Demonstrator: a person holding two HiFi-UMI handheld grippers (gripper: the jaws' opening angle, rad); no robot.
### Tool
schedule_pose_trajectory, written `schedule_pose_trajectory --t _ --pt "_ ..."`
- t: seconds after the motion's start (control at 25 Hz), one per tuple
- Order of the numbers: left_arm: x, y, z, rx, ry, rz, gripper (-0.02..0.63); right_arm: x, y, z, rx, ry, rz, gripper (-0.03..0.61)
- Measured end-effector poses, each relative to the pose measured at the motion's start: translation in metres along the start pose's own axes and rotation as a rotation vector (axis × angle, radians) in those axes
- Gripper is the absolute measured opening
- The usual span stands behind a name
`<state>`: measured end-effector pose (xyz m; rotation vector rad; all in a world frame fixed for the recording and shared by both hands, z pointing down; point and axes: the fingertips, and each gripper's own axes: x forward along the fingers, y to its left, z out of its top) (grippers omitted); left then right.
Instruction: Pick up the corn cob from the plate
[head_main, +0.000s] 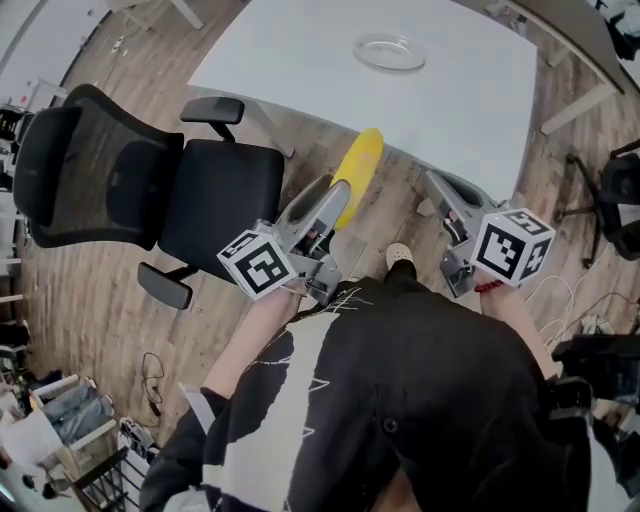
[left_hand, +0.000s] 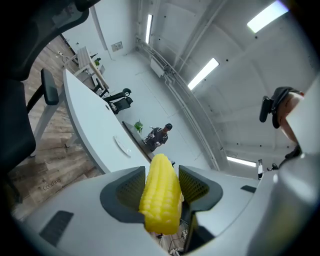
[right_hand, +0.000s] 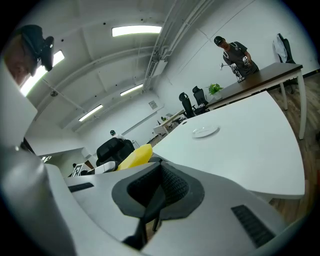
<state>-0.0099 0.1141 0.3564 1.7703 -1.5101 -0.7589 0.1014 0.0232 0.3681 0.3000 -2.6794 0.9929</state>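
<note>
The yellow corn cob (head_main: 360, 165) is off the plate and in the air near the white table's front edge, over the wooden floor. My left gripper (head_main: 335, 207) is shut on the cob; in the left gripper view the corn cob (left_hand: 161, 202) stands upright between the two dark pads (left_hand: 126, 192). The clear plate (head_main: 389, 51) sits bare at the far side of the table (head_main: 300, 50) and also shows as plate (right_hand: 205, 131). My right gripper (head_main: 447, 197) hangs to the right of the cob, shut with nothing in it; its pads (right_hand: 170, 187) meet.
A black office chair (head_main: 150, 180) stands to the left of the table. Table legs and another chair (head_main: 625, 195) are at the right. A person (right_hand: 235, 52) stands at a far desk. My own legs and one foot (head_main: 399, 257) are below.
</note>
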Motion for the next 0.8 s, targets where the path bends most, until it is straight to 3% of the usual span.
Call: schedule_pose_trajectory --t 0.36,0.8 --pt "-0.02 -0.006 -0.005 -0.081 -0.025 -0.046 0.218 -0.016 0.017 -0.009 -0.009 -0.035 -0.026 0.015" --pt "-0.042 -0.011 -0.006 -0.072 -0.021 -0.069 0.216 -0.023 0.039 -0.025 -0.022 -0.052 -0.042 0.015"
